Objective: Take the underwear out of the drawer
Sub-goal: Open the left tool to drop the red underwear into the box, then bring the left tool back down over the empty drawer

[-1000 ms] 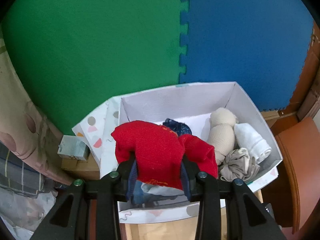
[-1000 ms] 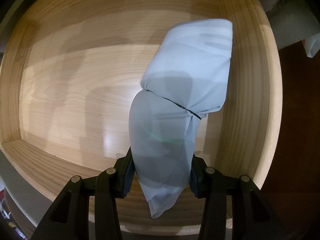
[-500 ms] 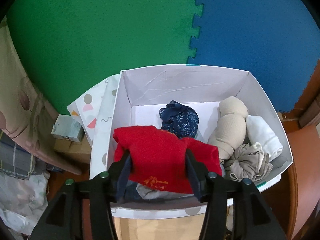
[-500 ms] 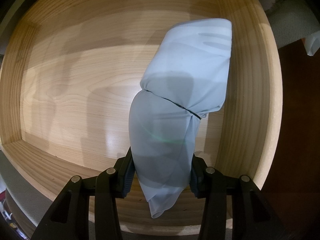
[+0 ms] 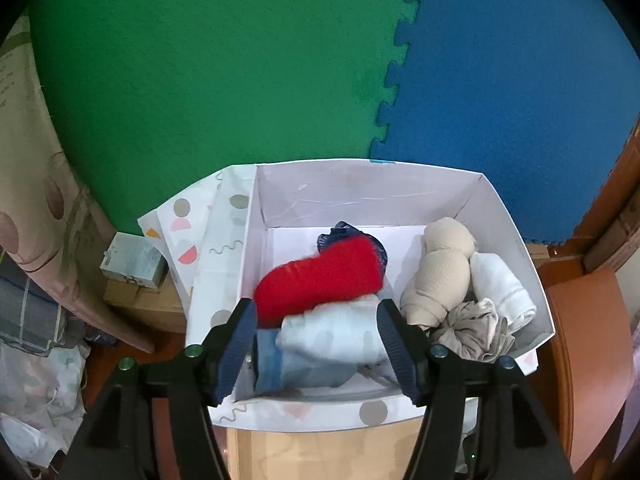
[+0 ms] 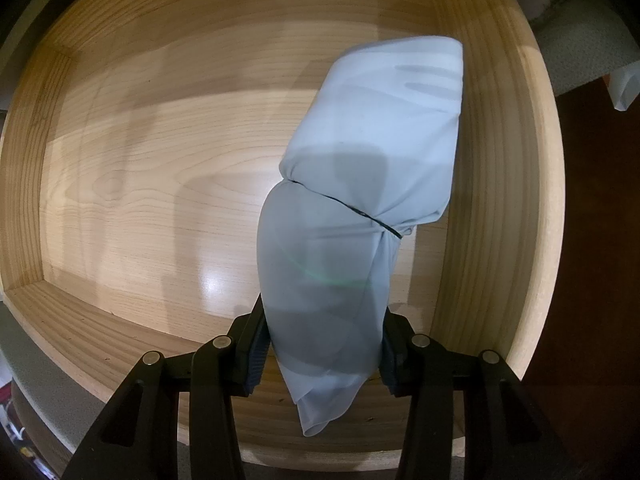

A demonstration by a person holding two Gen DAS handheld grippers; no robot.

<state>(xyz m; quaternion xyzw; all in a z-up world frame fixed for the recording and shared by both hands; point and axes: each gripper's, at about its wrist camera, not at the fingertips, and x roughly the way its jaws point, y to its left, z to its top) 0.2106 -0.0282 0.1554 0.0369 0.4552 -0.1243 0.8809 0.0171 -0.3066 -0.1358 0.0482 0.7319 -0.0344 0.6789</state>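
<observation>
Left gripper [image 5: 316, 338] hangs over the near edge of the white box [image 5: 516, 240]. Jaws have just been opening and now stand wide, with nothing pinched. The red underwear [image 5: 320, 276] lies loose in the box, slightly blurred, resting on a pale blue-white bundle [image 5: 320, 336] at the near side and partly covering a dark blue piece [image 5: 340, 232] behind it. On the right side of the box: a beige roll [image 5: 440, 264], a white roll [image 5: 500, 284], and a crumpled grey-beige piece [image 5: 476, 332] nearest. The box sits in front of a green mat [image 5: 200, 80] and a blue mat [image 5: 520, 80]; a small carton [image 5: 134, 262] is to the left.

Right gripper [image 6: 322, 344] points down into the wooden drawer [image 6: 500, 160], jaws narrow and clamped on a light blue underwear roll [image 6: 360, 200]. The roll is tied round the middle by a thin dark band, sits on the right side of the drawer close to its right wall, and its loose tail hangs toward the camera between the fingers. Can't tell whether its far end touches the drawer floor.
</observation>
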